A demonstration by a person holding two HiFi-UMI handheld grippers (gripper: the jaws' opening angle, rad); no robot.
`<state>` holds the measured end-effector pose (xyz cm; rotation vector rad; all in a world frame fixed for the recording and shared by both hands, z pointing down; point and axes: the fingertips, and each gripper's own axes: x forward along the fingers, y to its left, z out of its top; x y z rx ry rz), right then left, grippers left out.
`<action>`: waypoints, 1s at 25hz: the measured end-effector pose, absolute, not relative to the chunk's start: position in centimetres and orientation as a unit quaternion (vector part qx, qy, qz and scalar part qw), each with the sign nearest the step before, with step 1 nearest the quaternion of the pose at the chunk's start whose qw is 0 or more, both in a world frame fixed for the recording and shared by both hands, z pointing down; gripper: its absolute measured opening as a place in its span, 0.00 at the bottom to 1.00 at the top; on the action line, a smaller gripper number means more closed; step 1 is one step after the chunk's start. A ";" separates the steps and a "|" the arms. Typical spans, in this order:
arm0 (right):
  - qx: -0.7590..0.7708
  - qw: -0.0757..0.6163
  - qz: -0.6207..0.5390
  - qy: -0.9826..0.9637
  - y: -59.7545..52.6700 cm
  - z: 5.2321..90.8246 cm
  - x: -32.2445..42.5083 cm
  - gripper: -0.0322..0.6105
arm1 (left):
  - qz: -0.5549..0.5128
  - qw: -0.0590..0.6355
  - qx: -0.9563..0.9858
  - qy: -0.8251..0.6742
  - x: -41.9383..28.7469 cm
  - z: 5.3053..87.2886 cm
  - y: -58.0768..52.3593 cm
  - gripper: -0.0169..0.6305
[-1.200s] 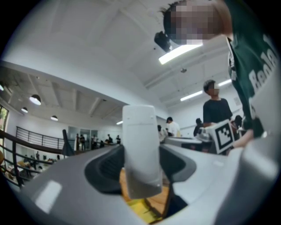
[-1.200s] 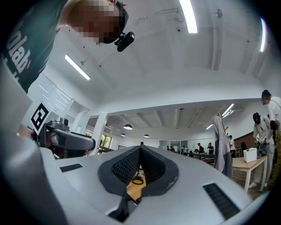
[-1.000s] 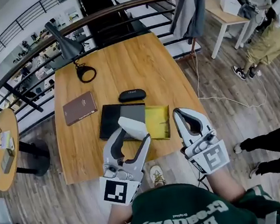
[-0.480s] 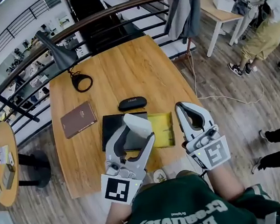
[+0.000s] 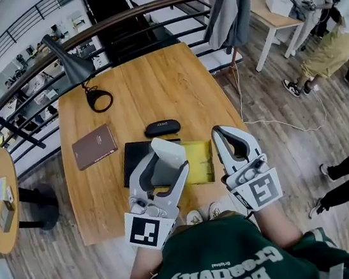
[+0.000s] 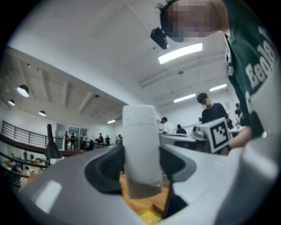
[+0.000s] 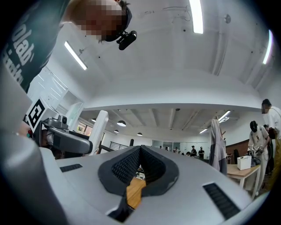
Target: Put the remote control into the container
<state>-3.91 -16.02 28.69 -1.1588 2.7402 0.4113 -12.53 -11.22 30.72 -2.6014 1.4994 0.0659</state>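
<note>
Jaws of the left gripper (image 5: pixel 167 167) are clamped on the white remote control (image 6: pixel 141 147), one pad on each long side, and its free end stands up well past the jaw tips. In the head view the remote control overlaps the left edge of the yellow container (image 5: pixel 200 155) and the near right corner of a flat black slab (image 5: pixel 136 158); how high above them it is held cannot be told. The yellow container lies on the wooden tabletop (image 5: pixel 154 84), touching the slab's right side. At three o'clock from the remote control, the right gripper (image 7: pixel 140 151) has its jaws pressed together with nothing between them, over the tabletop's near right edge just beside the container. At twelve o'clock from the remote control, a black oval case (image 5: pixel 162 128) lies just beyond the slab. At ten o'clock a brown notebook (image 5: pixel 94 146) lies apart from the slab. Further out at eleven o'clock is a black cable loop (image 5: pixel 99 101) under a dark desk lamp (image 5: pixel 68 61). A grey jacket (image 5: pixel 226 6) hangs beyond the tabletop's far right corner.
</note>
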 end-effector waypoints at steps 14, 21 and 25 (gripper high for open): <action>-0.357 0.065 0.118 0.924 -18.2 29.4 -3.6 0.07 | 0.009 0.058 -0.856 0.513 -11.0 31.8 -12.9 0.41; -0.349 0.062 0.110 0.928 -18.4 30.3 -3.4 0.07 | -0.021 0.036 -0.860 0.509 -10.1 33.6 -14.2 0.41; -0.351 0.063 0.106 0.928 -18.9 30.4 -3.0 0.07 | -0.053 0.022 -0.865 0.499 -9.5 36.1 -15.4 0.41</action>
